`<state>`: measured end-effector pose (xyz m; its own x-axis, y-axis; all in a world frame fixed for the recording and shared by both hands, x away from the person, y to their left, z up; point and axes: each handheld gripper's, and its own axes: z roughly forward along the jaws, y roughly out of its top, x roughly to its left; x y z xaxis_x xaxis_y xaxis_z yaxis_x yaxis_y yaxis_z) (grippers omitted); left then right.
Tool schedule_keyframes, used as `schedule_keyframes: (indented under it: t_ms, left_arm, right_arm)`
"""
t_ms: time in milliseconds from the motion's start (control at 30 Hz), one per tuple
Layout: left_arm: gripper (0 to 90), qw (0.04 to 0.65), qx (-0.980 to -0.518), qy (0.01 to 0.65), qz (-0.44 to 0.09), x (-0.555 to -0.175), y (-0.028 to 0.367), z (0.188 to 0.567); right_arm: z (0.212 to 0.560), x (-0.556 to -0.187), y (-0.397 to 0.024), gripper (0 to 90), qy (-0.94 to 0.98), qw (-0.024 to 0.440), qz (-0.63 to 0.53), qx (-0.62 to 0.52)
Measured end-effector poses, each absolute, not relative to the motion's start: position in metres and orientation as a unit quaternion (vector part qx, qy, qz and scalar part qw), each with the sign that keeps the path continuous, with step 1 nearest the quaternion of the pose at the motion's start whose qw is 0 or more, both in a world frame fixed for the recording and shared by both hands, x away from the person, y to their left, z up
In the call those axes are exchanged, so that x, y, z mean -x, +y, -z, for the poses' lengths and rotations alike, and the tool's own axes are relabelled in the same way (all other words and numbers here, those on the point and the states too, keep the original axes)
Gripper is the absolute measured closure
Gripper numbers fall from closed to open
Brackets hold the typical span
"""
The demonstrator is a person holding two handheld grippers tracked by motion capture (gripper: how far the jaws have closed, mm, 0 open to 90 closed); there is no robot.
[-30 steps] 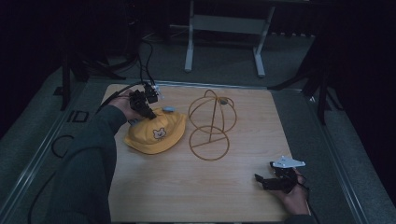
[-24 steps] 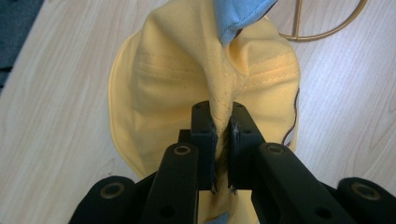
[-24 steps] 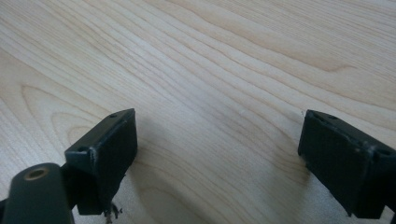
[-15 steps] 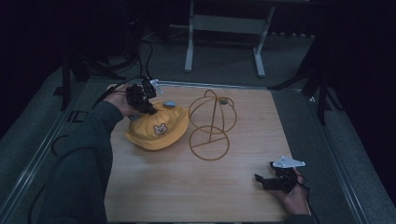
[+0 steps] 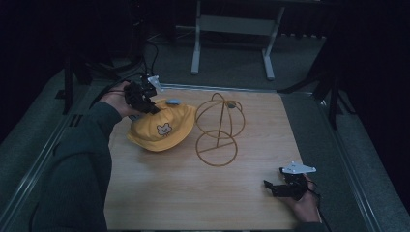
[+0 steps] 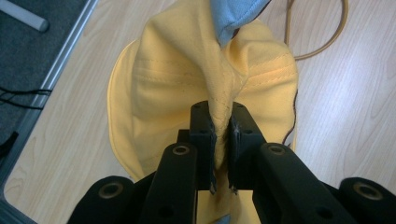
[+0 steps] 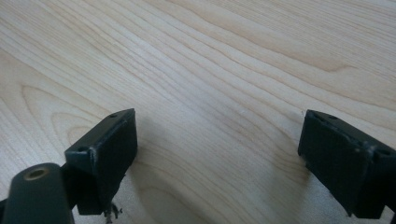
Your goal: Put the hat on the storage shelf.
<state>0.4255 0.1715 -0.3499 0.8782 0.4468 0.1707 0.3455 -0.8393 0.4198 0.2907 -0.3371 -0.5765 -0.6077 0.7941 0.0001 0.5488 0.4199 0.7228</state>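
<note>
The left gripper (image 5: 145,99) is clenched on a fold of the yellow hat (image 5: 162,129), at the table's (image 5: 159,193) far left. The wire stand (image 5: 220,130) waits just to the hat's right. The right gripper (image 5: 280,186), released, rests well apart, so the left hand is nearer.

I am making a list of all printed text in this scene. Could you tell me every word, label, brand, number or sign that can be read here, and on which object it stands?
No readable text: there are no words, numbers or brand names to quote.
Yellow hat: it carries a small animal-face patch, a picture and not lettering.
Wire stand, wooden table and both grippers: no label can be made out.
</note>
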Motion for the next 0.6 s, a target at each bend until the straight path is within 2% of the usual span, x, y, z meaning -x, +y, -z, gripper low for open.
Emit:
schedule_keyframes:
  t_ms: [600]
  left_arm:
    - [82.6,0.214,-0.943,0.207,-0.149,-0.417,0.182,0.333]
  right_arm:
    - [0.576,-0.291,-0.337,11.7,0.825,0.174,-0.352,-0.407]
